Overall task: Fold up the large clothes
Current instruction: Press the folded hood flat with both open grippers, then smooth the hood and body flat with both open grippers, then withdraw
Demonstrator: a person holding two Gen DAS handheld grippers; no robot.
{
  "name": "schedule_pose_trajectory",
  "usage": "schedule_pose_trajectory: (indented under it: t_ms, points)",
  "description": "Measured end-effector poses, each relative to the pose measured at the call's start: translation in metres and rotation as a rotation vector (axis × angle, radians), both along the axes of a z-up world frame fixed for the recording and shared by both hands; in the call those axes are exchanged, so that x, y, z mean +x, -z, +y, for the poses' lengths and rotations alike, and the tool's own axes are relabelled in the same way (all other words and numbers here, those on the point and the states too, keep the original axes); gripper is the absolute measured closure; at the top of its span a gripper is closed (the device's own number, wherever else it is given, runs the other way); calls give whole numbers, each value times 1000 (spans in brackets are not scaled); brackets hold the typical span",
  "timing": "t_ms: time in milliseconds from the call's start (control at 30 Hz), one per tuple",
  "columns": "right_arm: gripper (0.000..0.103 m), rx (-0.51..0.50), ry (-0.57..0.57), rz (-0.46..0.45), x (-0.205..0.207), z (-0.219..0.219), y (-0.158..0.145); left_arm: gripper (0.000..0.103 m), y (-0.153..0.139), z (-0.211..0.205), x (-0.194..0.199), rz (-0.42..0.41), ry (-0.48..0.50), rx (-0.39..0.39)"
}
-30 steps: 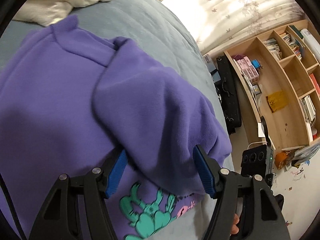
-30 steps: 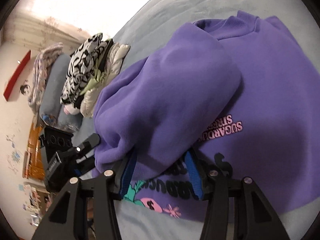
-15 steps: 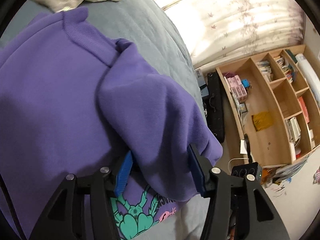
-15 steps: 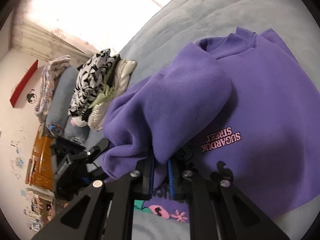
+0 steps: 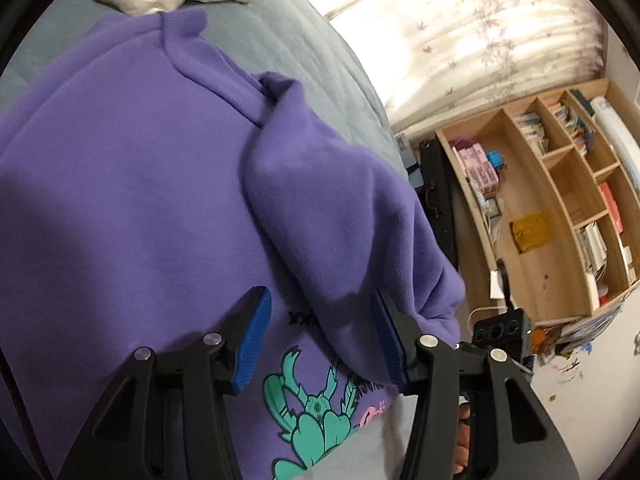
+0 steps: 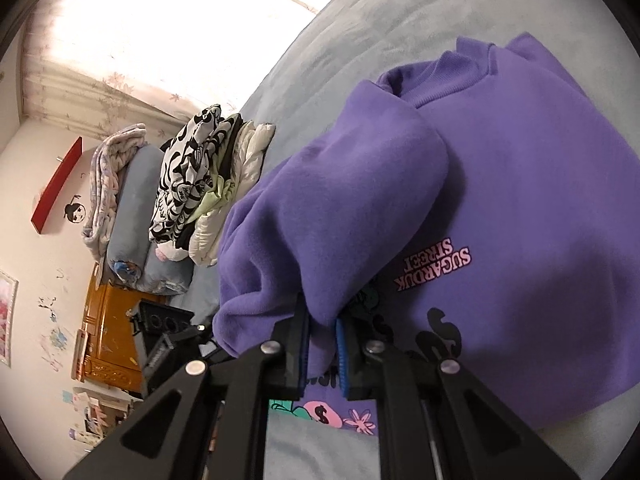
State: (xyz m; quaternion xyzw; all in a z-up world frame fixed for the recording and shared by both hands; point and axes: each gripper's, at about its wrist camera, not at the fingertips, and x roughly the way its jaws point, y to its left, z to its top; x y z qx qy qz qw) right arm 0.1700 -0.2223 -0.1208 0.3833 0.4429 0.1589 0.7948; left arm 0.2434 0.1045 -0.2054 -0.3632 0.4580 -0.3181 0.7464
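A purple sweatshirt point(image 5: 120, 208) with a green and pink print lies on the grey bed point(image 5: 288, 40). Its sleeves are folded in over the body. In the left wrist view my left gripper point(image 5: 320, 340) is open, its blue pads on either side of a folded sleeve point(image 5: 340, 220) without pressing it. In the right wrist view the sweatshirt point(image 6: 540, 220) shows the words SUGARDUK STREET. My right gripper point(image 6: 322, 354) is shut on the lower end of the other folded sleeve point(image 6: 340, 208).
A pile of folded clothes point(image 6: 208, 184) and rolled blankets point(image 6: 124, 208) sits on the bed beyond the sweatshirt. A wooden bookshelf point(image 5: 560, 200) stands past the bed's edge, with a curtain point(image 5: 480, 32) behind. An orange cabinet point(image 6: 104, 340) stands by the wall.
My right gripper closed onto the folded sleeve. My left gripper stayed open and drew back a little from its sleeve, so more of the collar shows.
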Motion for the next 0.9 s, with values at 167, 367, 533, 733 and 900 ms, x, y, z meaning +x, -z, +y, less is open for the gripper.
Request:
schedule_pose_trajectory:
  t_ms: [167,367,533,733,900]
  points:
    - [92,3,-11,1,-1,2,1,54,-5,-19,11,-6,22,7]
    - [93,-80,-8,4,-3,10,-6,99,-29,-28,6,23,-62,137]
    - [93,-275,15,47,-14,24,-10,99,-30,-31,-12,180,-80,393]
    - [92,-450,-7,97,-20,44,20,98,-17,-49,-14,192,-47,555]
    - [84,-540,-44,72,-31,44,-5,79,-47,-67,-27,63,-21,685]
